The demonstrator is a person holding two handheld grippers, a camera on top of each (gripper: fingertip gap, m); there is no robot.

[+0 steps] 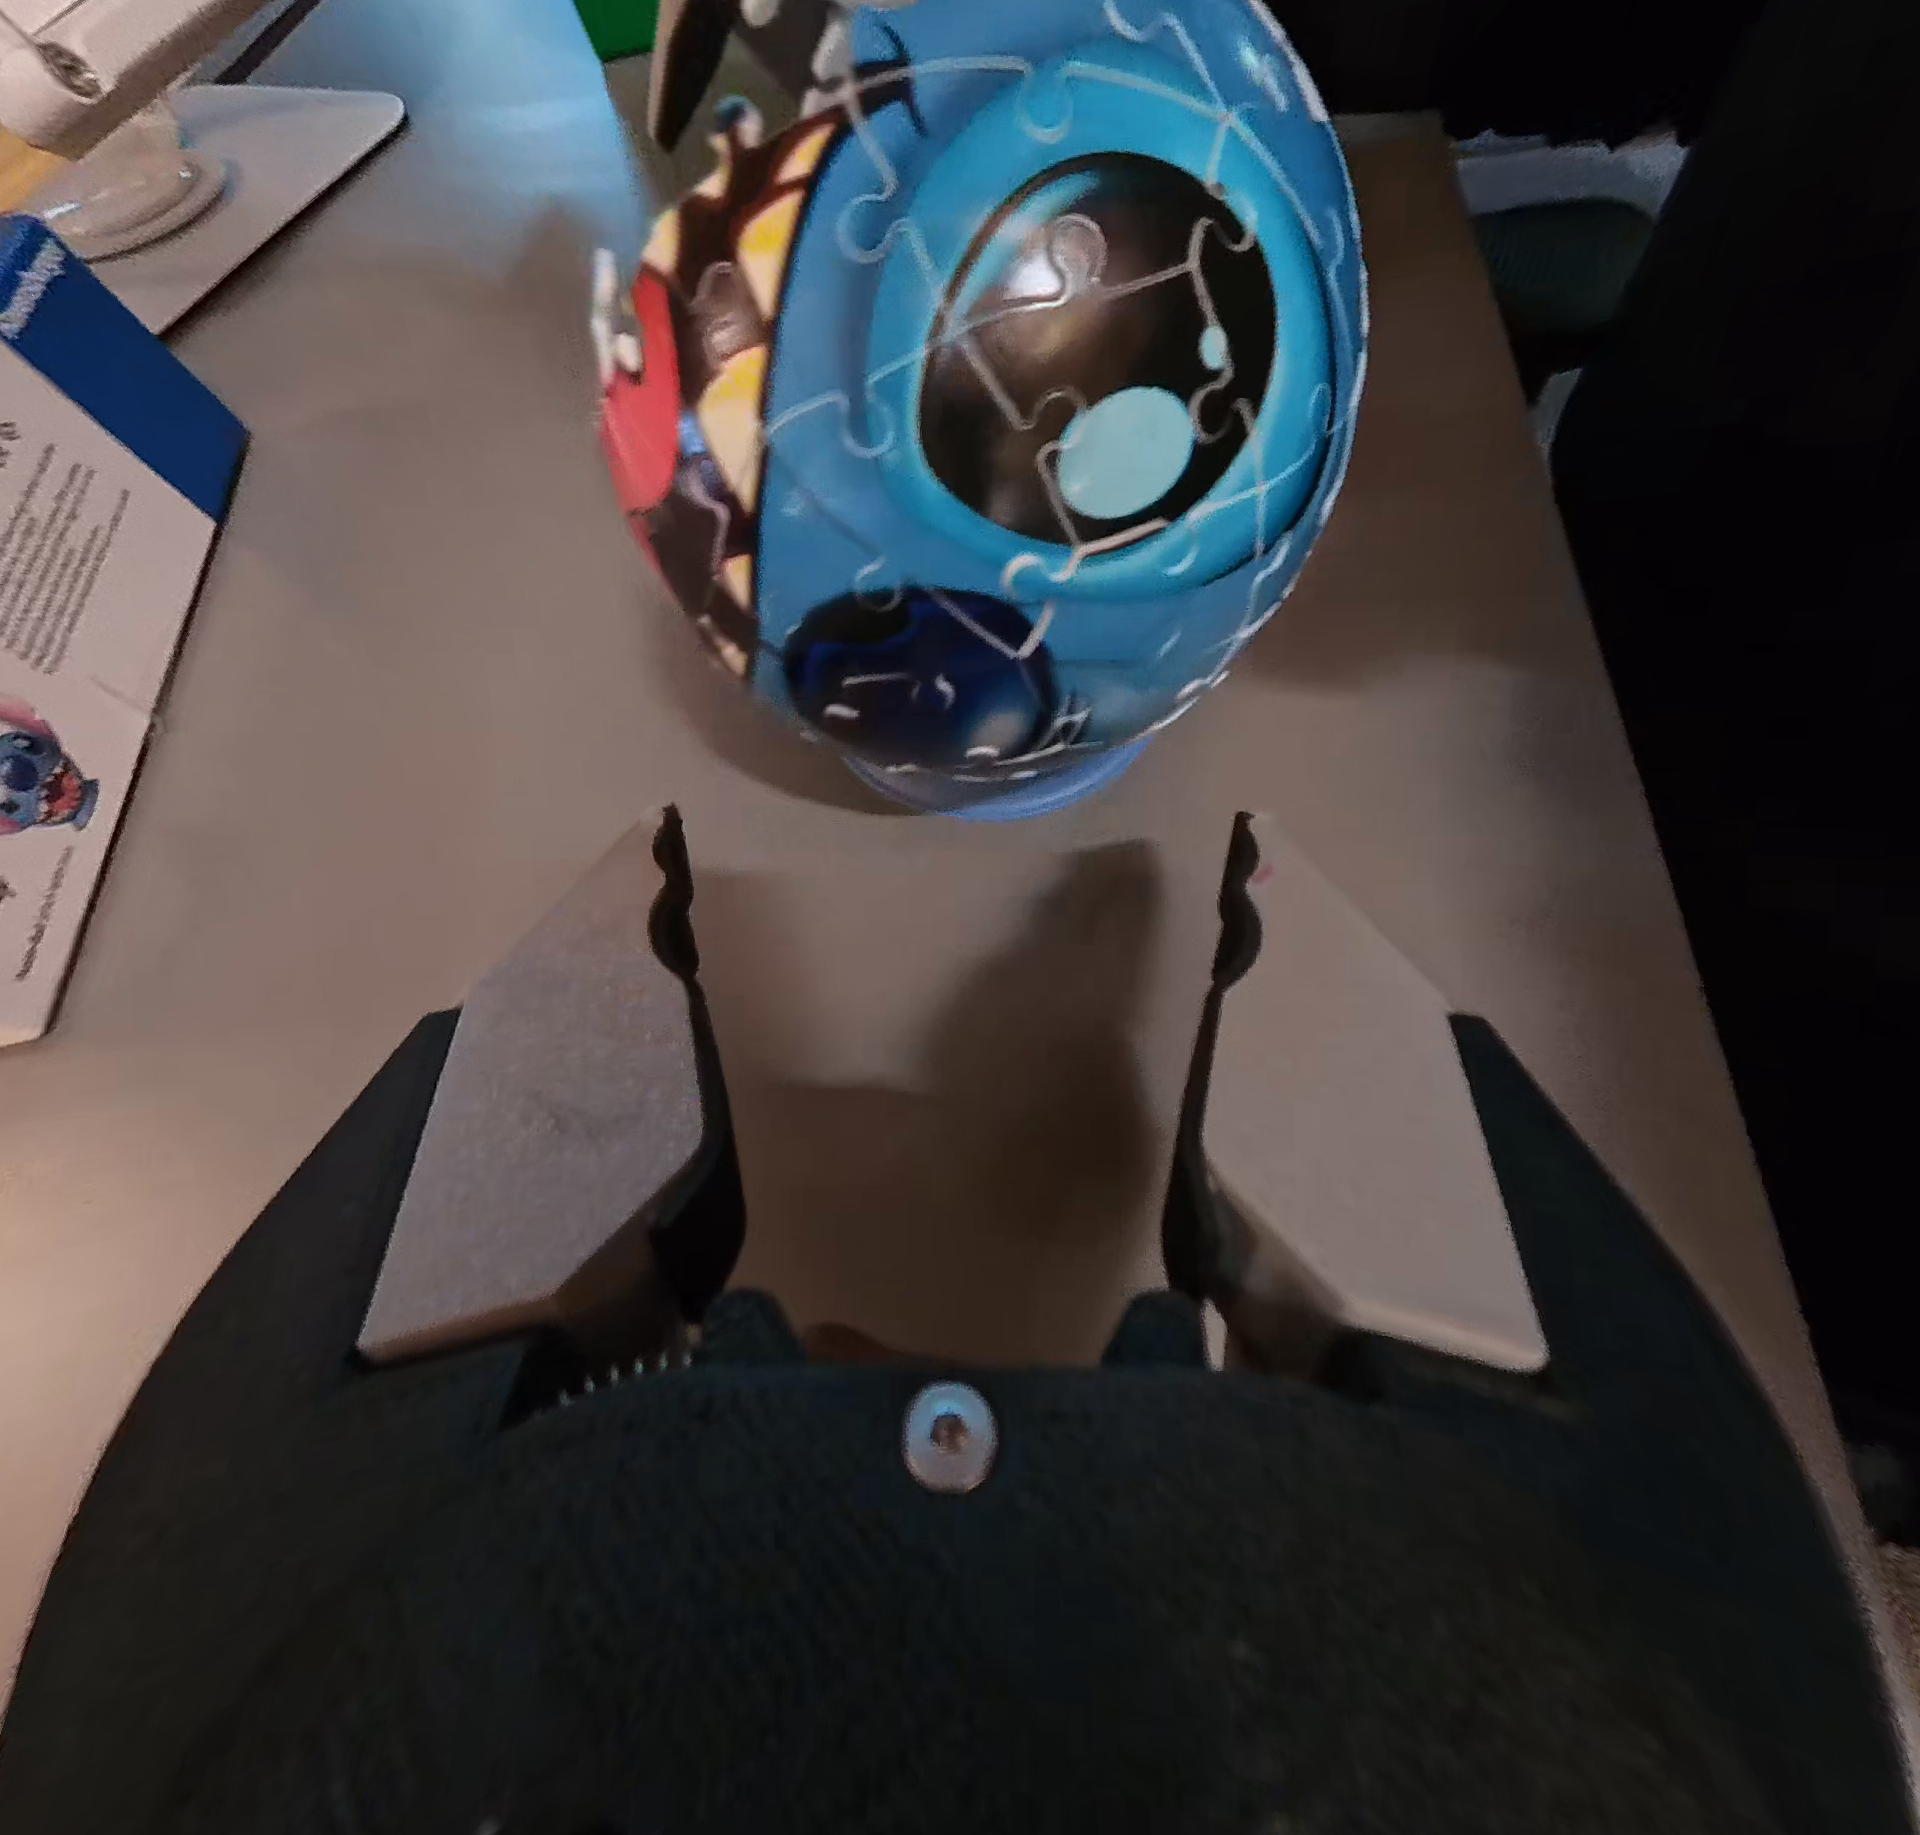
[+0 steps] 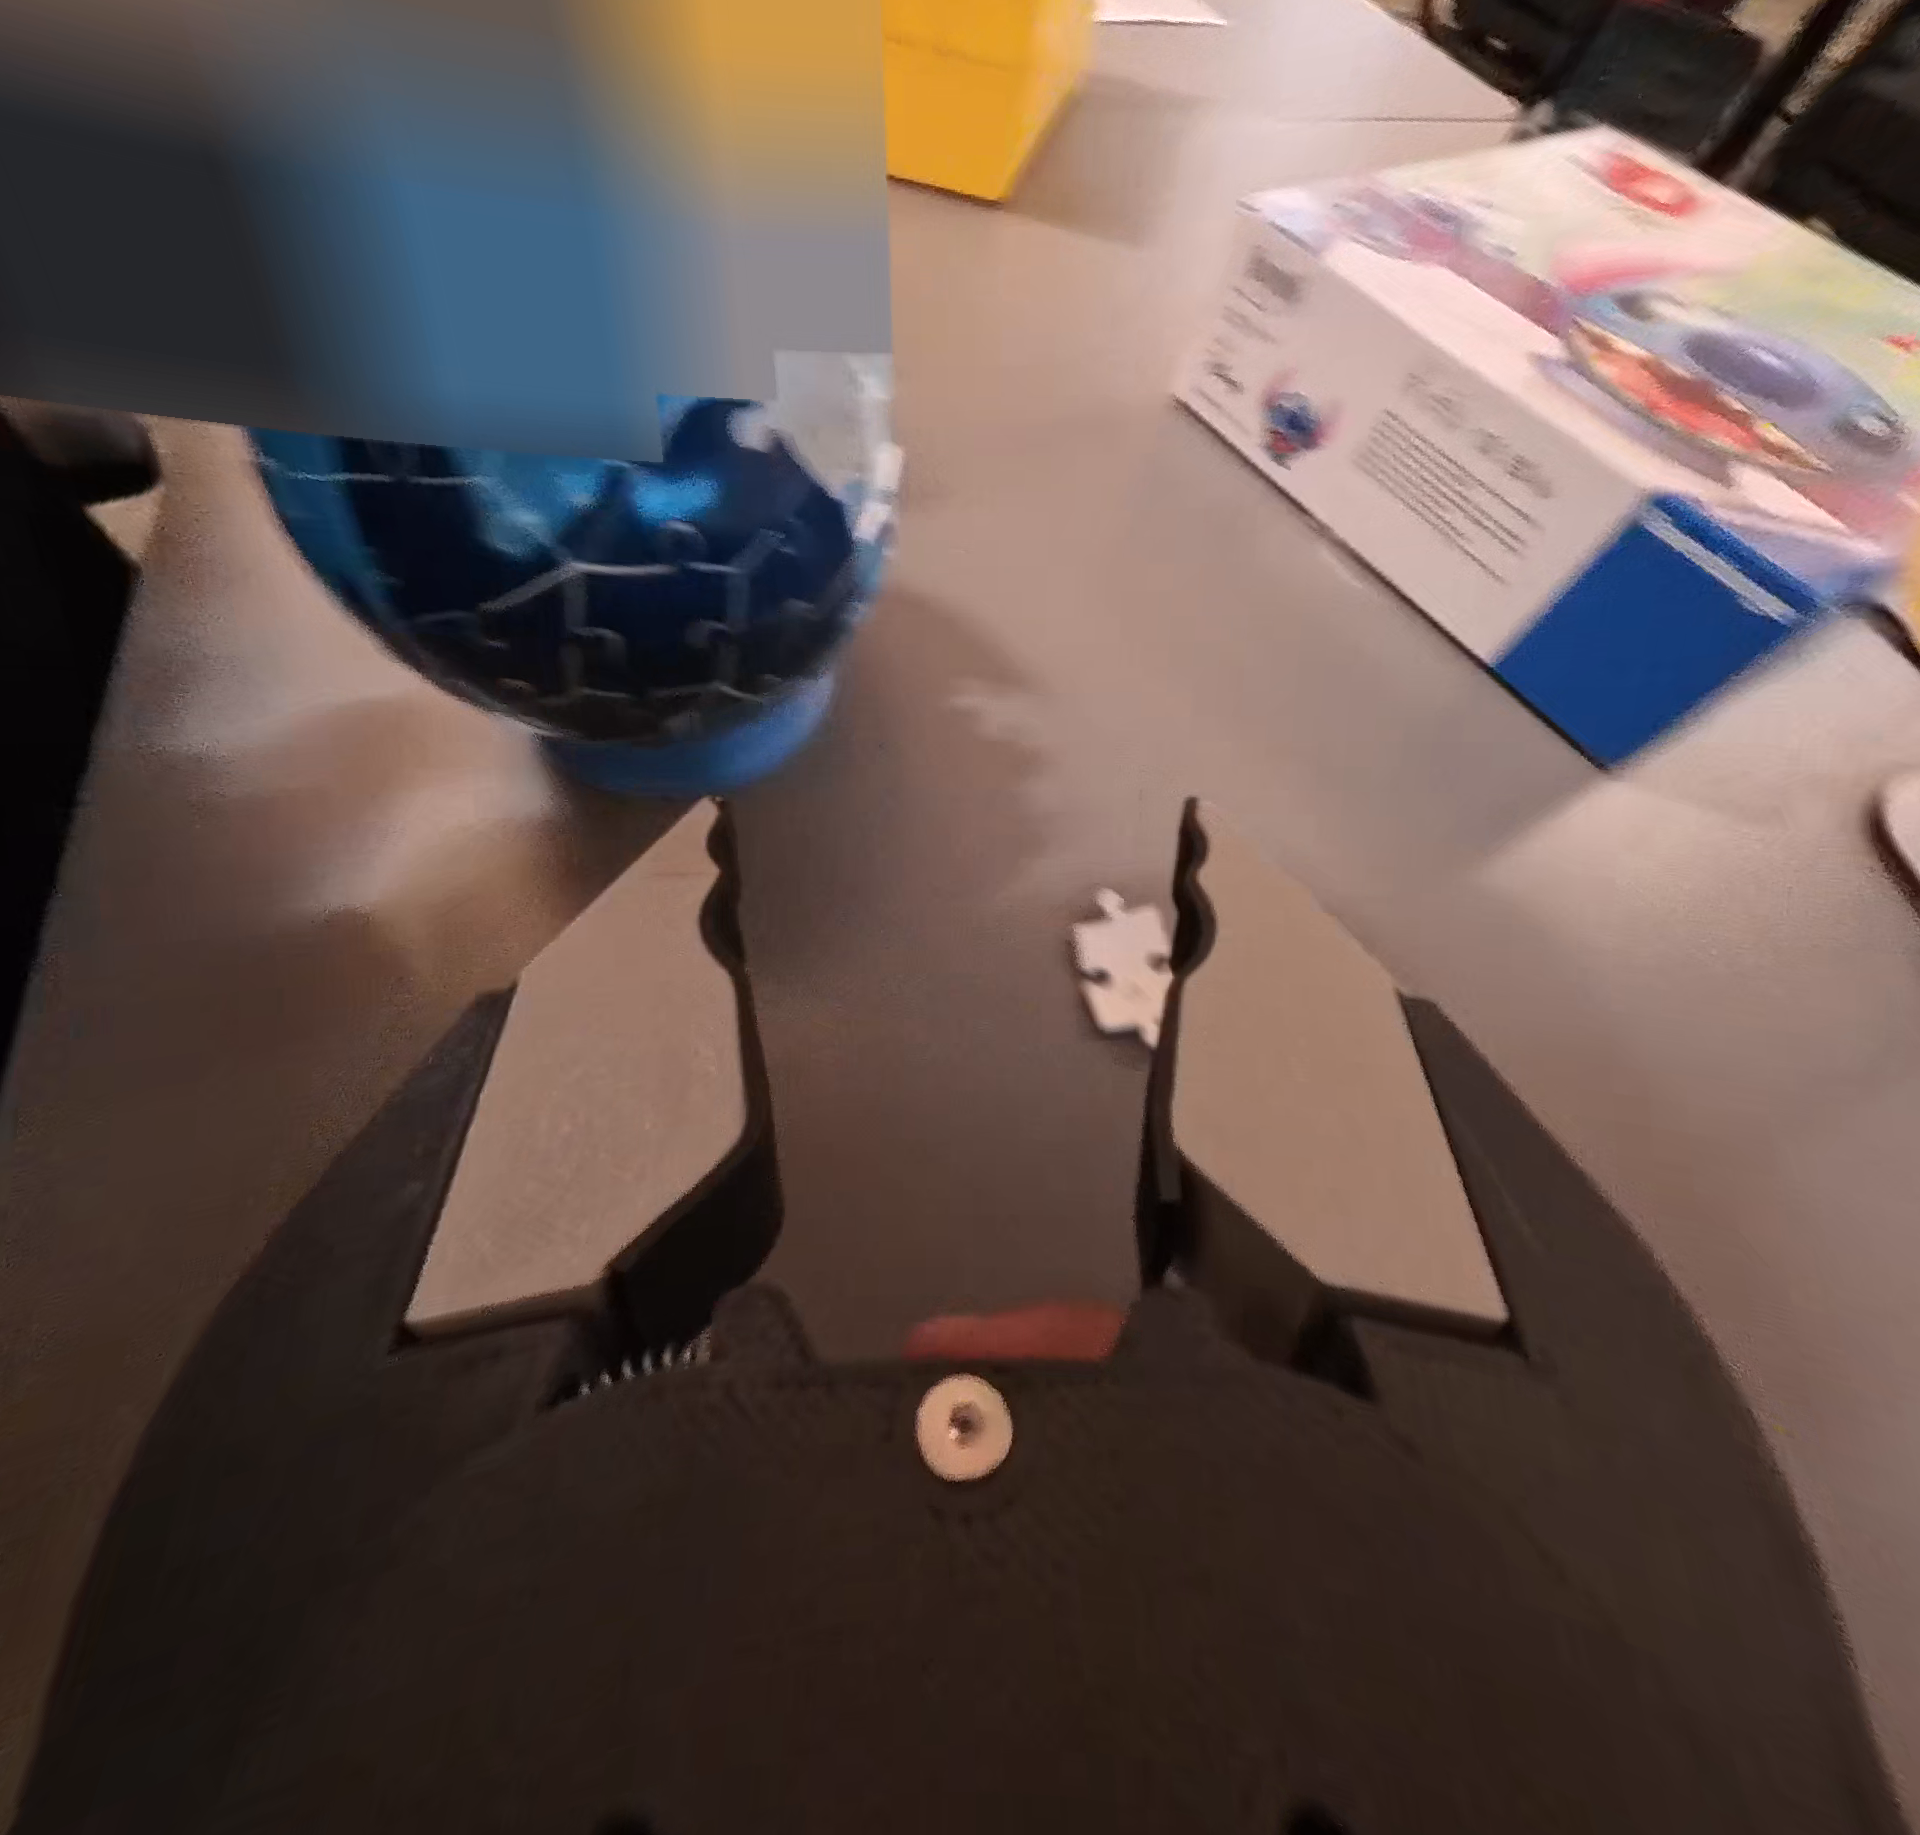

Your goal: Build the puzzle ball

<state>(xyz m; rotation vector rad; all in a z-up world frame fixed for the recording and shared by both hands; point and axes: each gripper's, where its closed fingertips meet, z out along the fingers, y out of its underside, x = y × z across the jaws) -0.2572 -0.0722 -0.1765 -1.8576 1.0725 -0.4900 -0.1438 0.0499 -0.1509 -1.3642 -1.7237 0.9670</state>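
Observation:
The puzzle ball (image 1: 997, 403) is mostly blue with a large dark eye and a red and yellow patch on its left side. It stands on a blue ring stand (image 1: 997, 798) on the grey table, just ahead of my left gripper (image 1: 956, 829), which is open and empty. In the right wrist view the ball's blue lower part (image 2: 623, 580) shows at upper left, its top hidden by a blurred patch. My right gripper (image 2: 951, 819) is open, above the table. A loose white puzzle piece (image 2: 1117, 964) lies flat beside the inner edge of its right finger.
The puzzle's box (image 2: 1579, 403), white and blue, lies at right in the right wrist view and at the left edge in the left wrist view (image 1: 73, 580). A yellow box (image 2: 977, 50) stands at the back. A white monitor-arm base (image 1: 135, 154) sits at far left. My hands' fingertips stand some 20 cm from each other.

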